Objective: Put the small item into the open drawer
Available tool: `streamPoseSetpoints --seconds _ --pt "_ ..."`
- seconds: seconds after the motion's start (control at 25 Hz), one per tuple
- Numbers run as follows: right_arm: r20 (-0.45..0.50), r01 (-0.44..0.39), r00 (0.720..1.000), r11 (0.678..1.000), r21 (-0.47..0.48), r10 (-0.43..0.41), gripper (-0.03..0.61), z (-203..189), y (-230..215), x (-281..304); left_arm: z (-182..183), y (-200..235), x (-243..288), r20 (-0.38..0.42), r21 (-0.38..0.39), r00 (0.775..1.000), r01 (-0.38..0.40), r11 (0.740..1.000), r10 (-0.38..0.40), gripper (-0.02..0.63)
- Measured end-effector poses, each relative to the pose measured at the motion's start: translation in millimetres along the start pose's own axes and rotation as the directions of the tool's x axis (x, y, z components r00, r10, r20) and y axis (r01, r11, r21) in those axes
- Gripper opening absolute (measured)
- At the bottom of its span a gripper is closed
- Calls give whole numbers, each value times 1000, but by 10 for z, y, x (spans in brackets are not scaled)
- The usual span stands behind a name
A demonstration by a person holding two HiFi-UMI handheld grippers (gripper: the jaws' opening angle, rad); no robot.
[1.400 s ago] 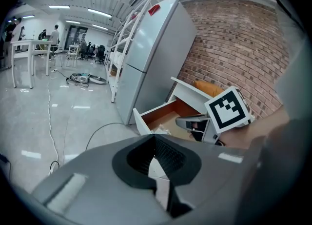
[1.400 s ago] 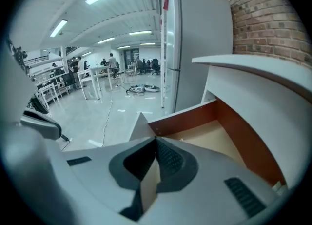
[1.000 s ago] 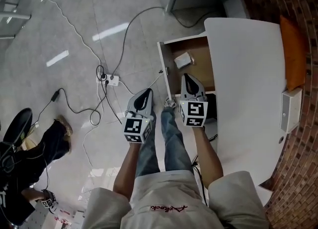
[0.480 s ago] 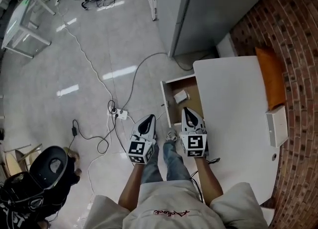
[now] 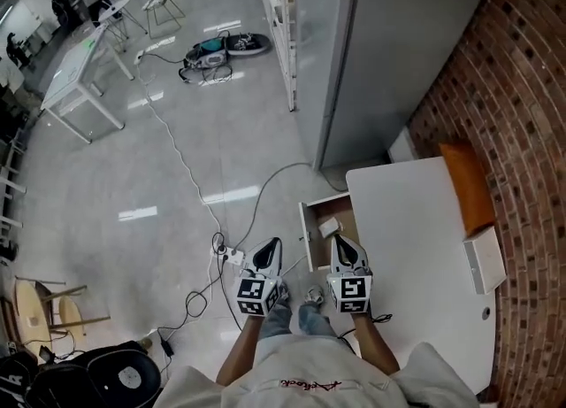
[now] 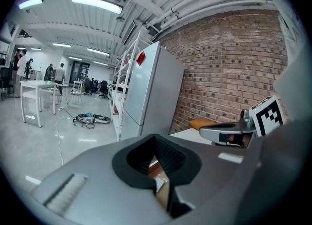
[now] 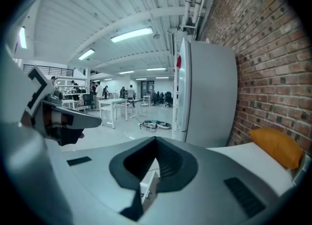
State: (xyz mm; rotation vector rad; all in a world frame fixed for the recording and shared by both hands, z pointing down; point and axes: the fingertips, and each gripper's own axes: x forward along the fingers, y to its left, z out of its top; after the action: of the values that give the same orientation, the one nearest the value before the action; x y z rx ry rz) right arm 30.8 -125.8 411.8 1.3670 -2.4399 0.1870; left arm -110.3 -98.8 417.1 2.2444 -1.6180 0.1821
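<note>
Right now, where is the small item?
Head view, right of centre: the small item lies in the open drawer at the white table's left edge, just ahead of the right gripper.

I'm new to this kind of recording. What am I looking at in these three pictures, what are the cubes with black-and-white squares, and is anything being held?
There is no robot here. A person holds a two-jaw hand tool in each hand: the left gripper and the right gripper. The patterned cubes are part of those tools. The top-down picture comes from a camera on the person's head. The other two come from a camera riding on each gripper, looking along its jaws. Both pairs of jaws are shut and hold nothing. Below is a white table with an open drawer, and a small white item lies inside it. An orange cushion and a white box sit on the table.
</note>
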Motion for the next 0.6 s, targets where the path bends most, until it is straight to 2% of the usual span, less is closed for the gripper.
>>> streamPoseSetpoints --seconds 0.24,0.6 --pt "62 33 998 999 -12 -32 12 367 -204 26 426 49 47 59 60 998 -8 998 4 9" --pt "106 103 989 995 9 -103 11 640 -476 -189 803 142 -47 102 117 995 -21 993 9 9"
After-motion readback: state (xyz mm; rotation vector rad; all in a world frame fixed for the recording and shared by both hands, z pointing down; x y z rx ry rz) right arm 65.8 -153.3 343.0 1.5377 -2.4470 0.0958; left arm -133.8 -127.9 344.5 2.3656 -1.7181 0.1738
